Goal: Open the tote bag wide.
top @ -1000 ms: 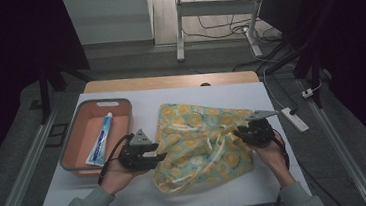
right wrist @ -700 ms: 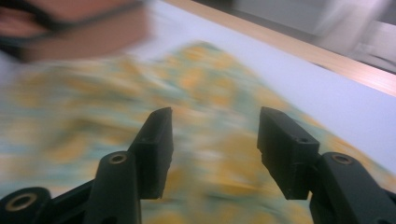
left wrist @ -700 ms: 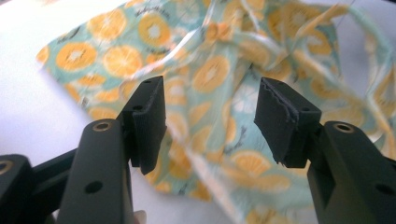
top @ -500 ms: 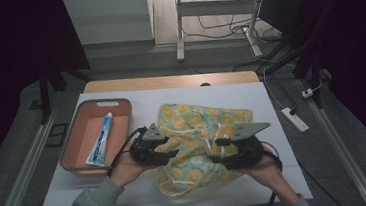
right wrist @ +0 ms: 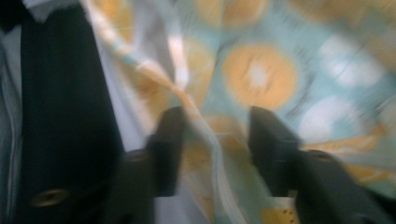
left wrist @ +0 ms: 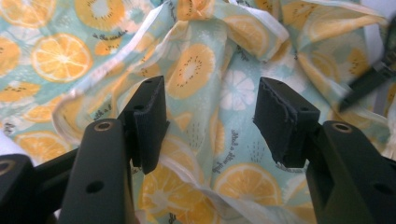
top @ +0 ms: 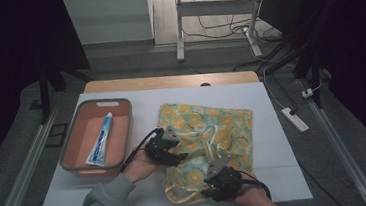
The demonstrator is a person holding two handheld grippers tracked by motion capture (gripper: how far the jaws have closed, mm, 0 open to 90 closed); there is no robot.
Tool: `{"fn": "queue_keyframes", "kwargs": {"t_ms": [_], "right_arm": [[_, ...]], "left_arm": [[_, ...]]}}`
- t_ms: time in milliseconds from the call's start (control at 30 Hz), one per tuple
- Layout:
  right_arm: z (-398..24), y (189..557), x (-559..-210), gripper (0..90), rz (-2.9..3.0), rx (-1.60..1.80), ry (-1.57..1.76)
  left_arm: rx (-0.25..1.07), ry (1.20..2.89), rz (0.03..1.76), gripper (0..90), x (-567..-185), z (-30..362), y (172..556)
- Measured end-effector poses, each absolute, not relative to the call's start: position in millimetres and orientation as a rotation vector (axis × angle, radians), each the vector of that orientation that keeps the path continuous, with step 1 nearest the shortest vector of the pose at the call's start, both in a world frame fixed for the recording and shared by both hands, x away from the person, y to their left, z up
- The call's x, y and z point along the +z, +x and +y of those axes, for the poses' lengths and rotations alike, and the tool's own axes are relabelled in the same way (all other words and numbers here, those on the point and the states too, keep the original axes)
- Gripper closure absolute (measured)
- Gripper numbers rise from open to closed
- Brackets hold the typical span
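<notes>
The room is dark around a lit counter [top: 273, 125], whose white top sits on a wooden board, with a grey floor, table legs and cables beyond it. On the counter's left stands an orange bin [top: 72, 145] with a toothpaste tube [top: 100, 140] lying flat inside it. To the right of the bin, spread over the middle of the counter, lies the citrus-print cloth bag [top: 223, 124], teal with orange slices, rumpled along its near half and flatter at the far edge.

My left gripper [top: 171, 151] sits at the bag's left edge, pointing across it. In the left gripper view its jaws stand apart with the bag's folds [left wrist: 210, 93] and a white hem running between them; the pads hover over the fabric, and nothing is pinched. They have just been closing slightly.

My right gripper [top: 216, 173] is at the near side of the bag, over its bunched front corner. In the right gripper view the picture is blurred; the jaws are apart, with a fold and a pale hem of the bag [right wrist: 210, 135] lying in the gap. The jaws have just been closing, but I cannot see the pads pressing the cloth. A dark shape fills the left of that view; I cannot tell what it is.

My grey sleeve [top: 104, 205] comes in from the bottom left.
</notes>
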State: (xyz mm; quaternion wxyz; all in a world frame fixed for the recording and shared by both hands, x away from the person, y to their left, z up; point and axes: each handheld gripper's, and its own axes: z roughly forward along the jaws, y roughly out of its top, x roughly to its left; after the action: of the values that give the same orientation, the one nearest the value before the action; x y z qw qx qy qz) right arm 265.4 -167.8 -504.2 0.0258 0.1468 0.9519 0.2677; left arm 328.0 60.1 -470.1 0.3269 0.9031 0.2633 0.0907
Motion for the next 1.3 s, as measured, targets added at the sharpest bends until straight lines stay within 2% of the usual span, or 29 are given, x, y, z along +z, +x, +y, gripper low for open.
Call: {"fn": "queue_keyframes", "kwargs": {"t_ms": [67, 167, 300, 533, 900, 1300], "right_arm": [[-170, 263, -507, 66.2, 2.968, 0.798, 0.487], [-174, 256, -504, 66.3, 2.977, 0.837, 0.488], [-176, 255, -501, 58.6, 2.976, 0.896, 0.500], [-184, 273, -466, 46.0, 2.752, 1.218, 0.539], [-214, 313, -466, 45.3, 2.554, 1.323, 0.729], [-235, 305, -472, 45.0, 2.478, 1.326, 0.766]], "left_arm": [[0.237, 2.371, 0.691, 43.5, -471, 61, 328], [0.231, 2.354, 0.700, 43.5, -470, 65, 328], [0.235, 2.302, 0.718, 43.0, -464, 72, 326], [0.247, 2.206, 0.757, 33.6, -446, 96, 324], [0.261, 2.139, 0.836, 31.5, -430, 137, 332], [0.327, 2.125, 0.977, 30.6, -424, 181, 339]]}}
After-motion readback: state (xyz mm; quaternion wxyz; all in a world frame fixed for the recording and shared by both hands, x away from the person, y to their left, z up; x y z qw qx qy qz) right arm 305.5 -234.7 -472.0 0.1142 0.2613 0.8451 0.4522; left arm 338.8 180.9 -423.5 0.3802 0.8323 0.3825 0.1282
